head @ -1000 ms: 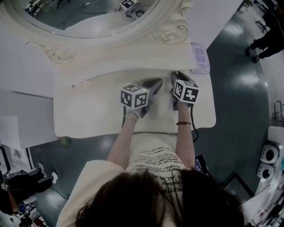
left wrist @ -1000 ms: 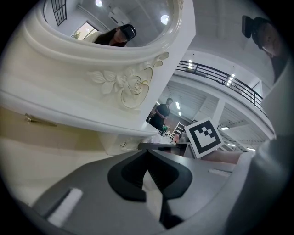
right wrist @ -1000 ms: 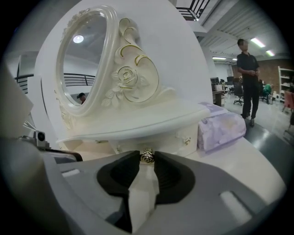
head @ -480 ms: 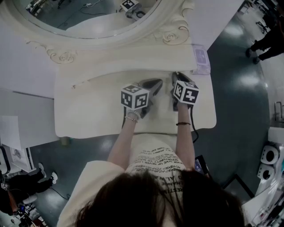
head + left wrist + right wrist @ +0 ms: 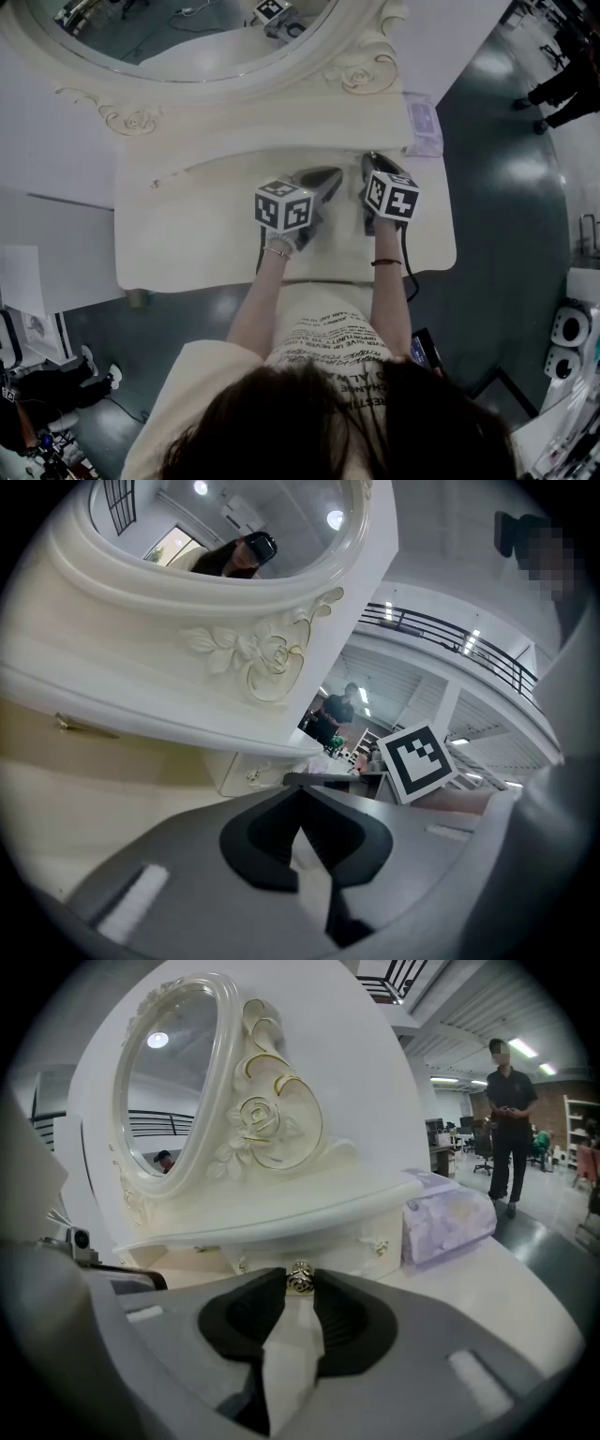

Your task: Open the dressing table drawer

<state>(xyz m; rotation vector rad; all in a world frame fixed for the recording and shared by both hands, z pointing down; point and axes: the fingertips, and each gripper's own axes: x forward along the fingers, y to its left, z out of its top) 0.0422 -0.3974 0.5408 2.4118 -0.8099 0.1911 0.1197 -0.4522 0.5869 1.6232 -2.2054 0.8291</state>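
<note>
We seem to be in a large open lab or office hall: glossy grey floor (image 5: pixel 511 234), mezzanine railing (image 5: pixel 441 630), ceiling strip lights (image 5: pixel 525 1047), distant office chairs (image 5: pixel 484 1146).

1. Cream short-sleeved shirt (image 5: pixel 337 352) of the person, head view: several rows of dark capital letters, seen upside down. "WE LIVE" can just be made out in one row; the other words are too small to read surely.
2. White cube at the left (image 5: pixel 283 205) and white cube at the right (image 5: pixel 392 195): black-and-white square code markers, with no letters or numbers.
3. Pale purple soft pack (image 5: pixel 450 1218) beside the mirror base: faint print, too blurred to read.
</note>
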